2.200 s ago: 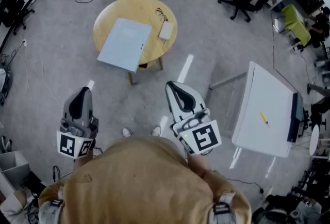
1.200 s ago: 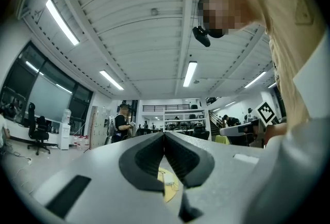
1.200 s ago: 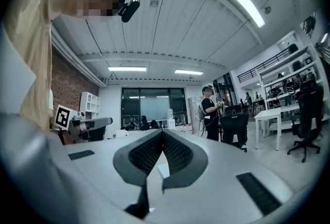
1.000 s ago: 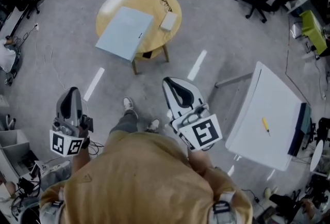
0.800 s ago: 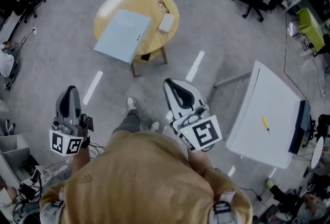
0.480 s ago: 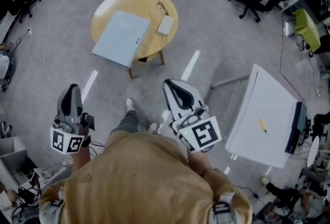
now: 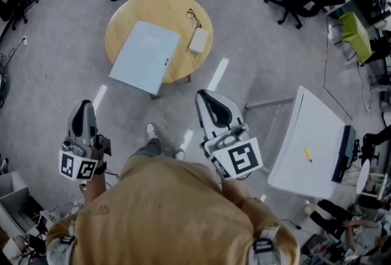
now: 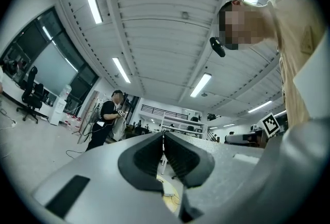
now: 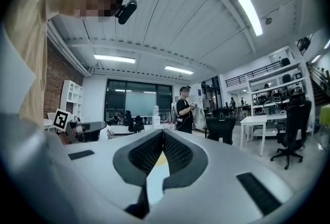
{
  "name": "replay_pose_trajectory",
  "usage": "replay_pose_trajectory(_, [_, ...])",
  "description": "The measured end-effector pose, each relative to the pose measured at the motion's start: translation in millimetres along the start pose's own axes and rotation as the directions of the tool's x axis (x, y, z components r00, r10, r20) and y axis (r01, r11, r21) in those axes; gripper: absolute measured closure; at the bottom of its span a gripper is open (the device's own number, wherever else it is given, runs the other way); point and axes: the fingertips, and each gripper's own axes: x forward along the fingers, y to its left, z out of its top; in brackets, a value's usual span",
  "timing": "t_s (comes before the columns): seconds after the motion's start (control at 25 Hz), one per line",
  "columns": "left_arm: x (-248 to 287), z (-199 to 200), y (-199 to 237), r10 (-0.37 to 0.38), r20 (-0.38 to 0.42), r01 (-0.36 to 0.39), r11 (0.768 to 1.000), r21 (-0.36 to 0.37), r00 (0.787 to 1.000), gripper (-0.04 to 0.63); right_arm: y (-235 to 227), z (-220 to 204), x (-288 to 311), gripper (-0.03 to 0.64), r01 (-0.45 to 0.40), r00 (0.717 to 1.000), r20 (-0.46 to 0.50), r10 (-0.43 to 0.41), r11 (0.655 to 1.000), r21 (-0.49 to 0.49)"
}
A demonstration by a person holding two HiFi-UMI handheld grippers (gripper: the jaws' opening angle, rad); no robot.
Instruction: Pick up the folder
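Grey concrete floor spreads beneath a round yellow wooden table [image 7: 131,10] at 11 o'clock in the head view. On it lies a flat pale-blue rectangular folder [image 7: 144,57], its 7 o'clock corner overhanging the rim. A small white box [image 7: 198,41] sits at the tabletop's 3 o'clock edge. The left gripper [image 7: 84,105] at 8 o'clock and the right gripper [image 7: 205,95] near centre both have their jaws pressed together on nothing, well apart from the table.

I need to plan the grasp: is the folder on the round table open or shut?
Shut, it seems: the folder lies flat as one pale blue rectangle, no spread halves, its near corner overhanging the table.
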Motion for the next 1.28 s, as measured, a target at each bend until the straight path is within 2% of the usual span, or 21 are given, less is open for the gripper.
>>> replay_pose_trajectory(0.36, [49.0, 10.5, 83.9, -0.063, 0.031, 0.065, 0.996, -0.062, 0.998, 0.592, 9.3, 30.0, 87.9, 0.617, 0.058, 0.998, 0.017, -0.057, 0.996, -0.063])
replay_pose_trajectory(0.52, [60.5, -1.6, 110.7, -0.110, 0.006, 0.110, 0.987, -0.120, 0.994, 0.592, 13.3, 27.4, 108.0, 0.617, 0.091, 0.996, 0.007, -0.091, 0.994, -0.066])
replay_pose_trajectory(0.64, [61.7, -9.9, 124.4, -0.119, -0.012, 0.116, 0.981, -0.159, 0.993, 0.592, 17.8, 26.1, 119.1, 0.617, 0.091, 0.996, 0.006, -0.091, 0.995, -0.044])
replay_pose_trajectory(1.08, [67.2, -25.7, 139.8, -0.122, -0.051, 0.108, 0.970, -0.216, 0.991, 0.592, 18.0, 25.6, 156.5, 0.617, 0.033, 0.999, 0.008, -0.033, 0.999, -0.023])
replay_pose_trajectory(1.2, [73.5, -40.1, 133.6, -0.146, -0.078, 0.122, 0.960, -0.252, 0.986, 0.592, 11.9, 25.6, 162.4, 0.617, 0.013, 1.000, 0.013, -0.013, 1.000, -0.026])
replay_pose_trajectory(1.28, [80.2, -59.6, 127.2, -0.167, -0.113, 0.124, 0.941, -0.313, 0.980, 0.592, 3.2, 25.1, 163.4, 0.617, 0.001, 1.000, 0.012, -0.001, 1.000, -0.030])
